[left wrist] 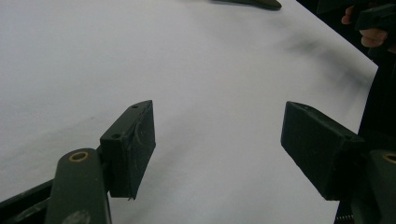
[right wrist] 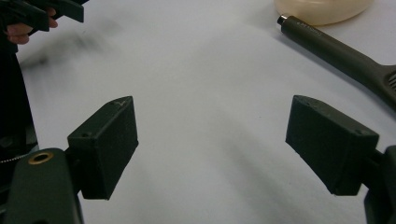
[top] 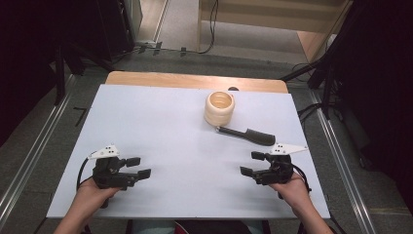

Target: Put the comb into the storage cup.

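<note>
A cream ridged cup [top: 219,108] stands upright at the back middle of the white table [top: 160,122]. Just in front of it lies a dark brush [top: 248,135], its handle end pointing at the cup. My left gripper [top: 139,167] rests near the front left, open and holding nothing. At the front right my right gripper [top: 251,163] is likewise open, below the brush. In the right gripper view the gripper [right wrist: 212,135] has its jaws wide apart, with the brush handle [right wrist: 336,51] and the cup base [right wrist: 322,9] beyond. The left gripper [left wrist: 217,140] faces bare tabletop.
A wooden strip [top: 195,80] runs along the table's far edge. Grey floor with metal rails [top: 34,151] flanks both sides. Dark stands and cables [top: 316,73] sit behind the table. Open white surface lies between the two grippers.
</note>
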`<state>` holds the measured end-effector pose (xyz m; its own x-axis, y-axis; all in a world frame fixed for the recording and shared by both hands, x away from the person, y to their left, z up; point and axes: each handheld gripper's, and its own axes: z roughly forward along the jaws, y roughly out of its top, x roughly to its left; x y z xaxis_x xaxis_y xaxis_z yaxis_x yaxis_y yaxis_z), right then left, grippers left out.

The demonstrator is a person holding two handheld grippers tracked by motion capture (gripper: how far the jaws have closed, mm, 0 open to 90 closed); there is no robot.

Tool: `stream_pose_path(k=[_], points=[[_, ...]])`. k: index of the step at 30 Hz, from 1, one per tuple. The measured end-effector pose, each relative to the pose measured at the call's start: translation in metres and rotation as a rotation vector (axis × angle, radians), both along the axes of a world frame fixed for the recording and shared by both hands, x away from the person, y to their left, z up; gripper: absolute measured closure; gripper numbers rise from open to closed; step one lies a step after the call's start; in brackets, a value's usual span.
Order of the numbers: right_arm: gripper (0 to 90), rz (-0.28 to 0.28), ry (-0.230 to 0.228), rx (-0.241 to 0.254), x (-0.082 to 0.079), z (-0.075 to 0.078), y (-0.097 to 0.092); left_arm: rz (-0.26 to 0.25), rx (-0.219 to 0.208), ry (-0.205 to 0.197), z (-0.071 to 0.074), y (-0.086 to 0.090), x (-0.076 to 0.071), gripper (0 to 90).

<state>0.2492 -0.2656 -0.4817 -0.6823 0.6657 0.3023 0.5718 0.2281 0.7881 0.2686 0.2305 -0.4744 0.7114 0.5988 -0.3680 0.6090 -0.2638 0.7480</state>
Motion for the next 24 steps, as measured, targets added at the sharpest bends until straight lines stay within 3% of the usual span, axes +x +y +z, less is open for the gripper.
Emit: stream_pose_path(k=[6,24], points=[[14.9,-0.013,0.005,0.004,0.001,0.001,-0.001,0.004,0.001,0.004,0.000,0.001,0.000,27.1],[14.9,-0.129,-0.012,-0.007,0.013,0.005,-0.007,0.011,0.003,-0.005,0.001,0.001,0.001,27.2]])
